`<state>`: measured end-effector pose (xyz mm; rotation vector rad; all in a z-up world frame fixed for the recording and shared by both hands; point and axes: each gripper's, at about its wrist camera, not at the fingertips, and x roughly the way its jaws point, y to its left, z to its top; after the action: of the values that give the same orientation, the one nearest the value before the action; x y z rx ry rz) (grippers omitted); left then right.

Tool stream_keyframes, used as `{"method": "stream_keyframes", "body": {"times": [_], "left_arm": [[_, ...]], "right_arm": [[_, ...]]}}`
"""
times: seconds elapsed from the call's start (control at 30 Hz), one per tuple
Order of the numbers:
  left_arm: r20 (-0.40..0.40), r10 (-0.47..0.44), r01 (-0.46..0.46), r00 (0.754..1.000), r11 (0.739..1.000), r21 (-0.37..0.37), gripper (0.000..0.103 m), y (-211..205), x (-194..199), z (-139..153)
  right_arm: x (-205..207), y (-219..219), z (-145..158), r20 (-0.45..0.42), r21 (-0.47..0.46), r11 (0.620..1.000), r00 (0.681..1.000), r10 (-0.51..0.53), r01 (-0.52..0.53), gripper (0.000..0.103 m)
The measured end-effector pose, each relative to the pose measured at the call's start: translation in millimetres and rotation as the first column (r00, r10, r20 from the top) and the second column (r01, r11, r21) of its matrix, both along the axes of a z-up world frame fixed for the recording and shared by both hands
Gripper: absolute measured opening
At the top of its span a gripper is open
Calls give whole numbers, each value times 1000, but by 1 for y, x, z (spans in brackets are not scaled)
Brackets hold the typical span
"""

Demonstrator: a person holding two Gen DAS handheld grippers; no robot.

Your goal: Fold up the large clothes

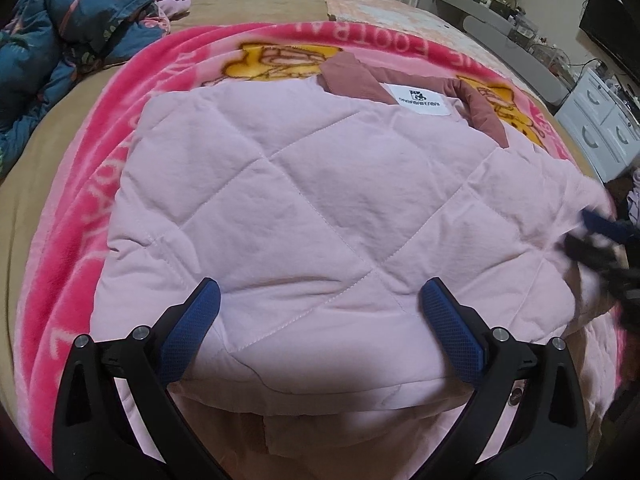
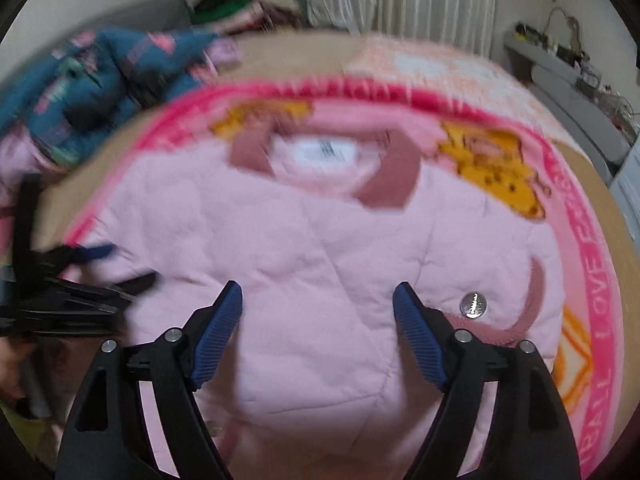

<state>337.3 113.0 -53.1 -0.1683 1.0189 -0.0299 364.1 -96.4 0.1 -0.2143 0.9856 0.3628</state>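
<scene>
A pale pink quilted jacket (image 1: 312,200) lies folded on a bright pink blanket, with its dusty-rose collar (image 1: 360,80) and white label at the far end. My left gripper (image 1: 320,296) is open just above the jacket's near edge, holding nothing. In the right wrist view the jacket (image 2: 320,248) lies under my open right gripper (image 2: 318,294), which is empty. A silver snap button (image 2: 474,305) shows on the jacket's right side. The right gripper shows blurred at the left view's right edge (image 1: 600,240); the left gripper shows blurred at the right view's left edge (image 2: 72,280).
The pink blanket (image 1: 80,200) with yellow cartoon prints covers a tan bed (image 1: 256,4). A blue patterned jacket (image 1: 72,28) is heaped at the bed's far left. White drawers (image 1: 600,124) and a grey shelf with clutter stand at the right.
</scene>
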Motion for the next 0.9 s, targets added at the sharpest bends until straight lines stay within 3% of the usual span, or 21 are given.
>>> {"method": "stream_keyframes", "body": {"times": [0.2,0.9], "left_arm": [[18,10,-11,1000,1000,24,95,-4,-1,-2],[3,80,-80,997,995,55,94,-3,-56,31]], "right_arm": [[2,7,-27,30,-40,999,999,-25,26,79],[-36,-13,-26,54,2,996,995,-88,88,80]]}}
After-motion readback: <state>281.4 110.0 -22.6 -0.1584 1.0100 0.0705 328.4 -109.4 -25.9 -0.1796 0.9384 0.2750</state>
